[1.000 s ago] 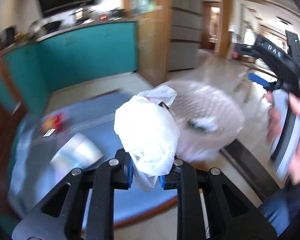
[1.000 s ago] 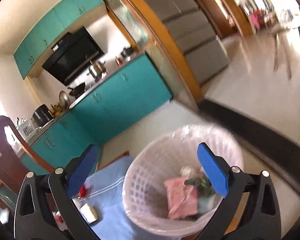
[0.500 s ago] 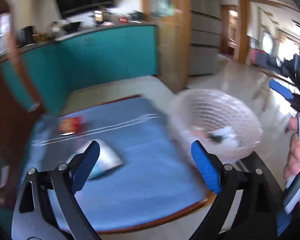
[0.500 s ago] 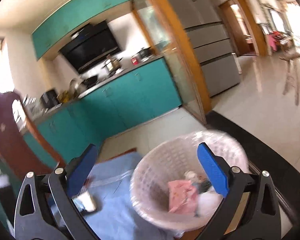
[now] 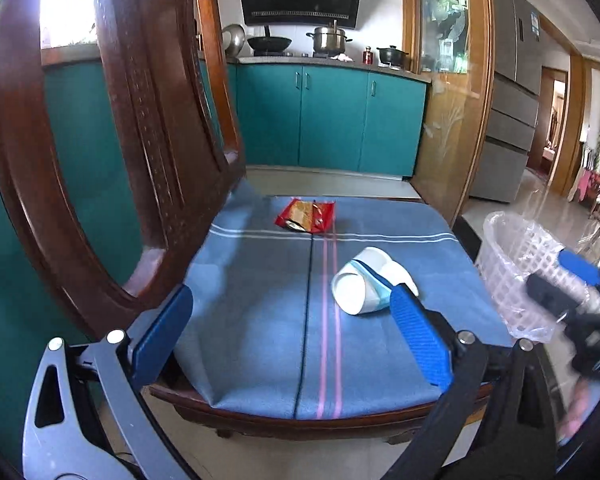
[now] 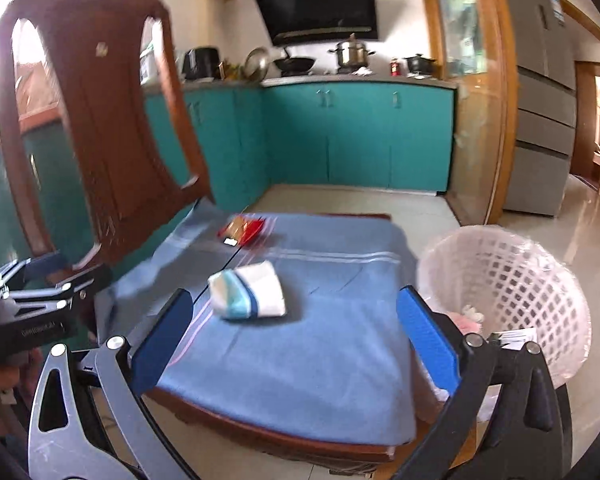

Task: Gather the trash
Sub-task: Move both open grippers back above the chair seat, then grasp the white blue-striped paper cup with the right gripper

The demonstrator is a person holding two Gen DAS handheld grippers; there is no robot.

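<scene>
A white paper cup (image 5: 370, 285) with a blue band lies on its side on the blue seat cushion (image 5: 260, 320) of a wooden chair; it also shows in the right wrist view (image 6: 249, 295). A red snack wrapper (image 5: 306, 220) lies at the cushion's far side, blurred in the right wrist view (image 6: 242, 230). A white mesh bin (image 6: 512, 292) with a plastic liner stands on the floor right of the chair and holds trash. My left gripper (image 5: 290, 342) is open and empty over the cushion's near edge. My right gripper (image 6: 296, 338) is open and empty, near the cup.
The chair's carved wooden back (image 5: 140, 140) rises close on the left. Teal kitchen cabinets (image 5: 332, 120) stand behind, a grey fridge (image 5: 508, 112) at the right. The bin shows at the right edge of the left wrist view (image 5: 520, 264), partly behind the other gripper. Tiled floor surrounds the chair.
My left gripper let go of the white plastic bag and opened, then swung left from the bin toward the cushion. My right gripper turned left from over the bin toward the chair.
</scene>
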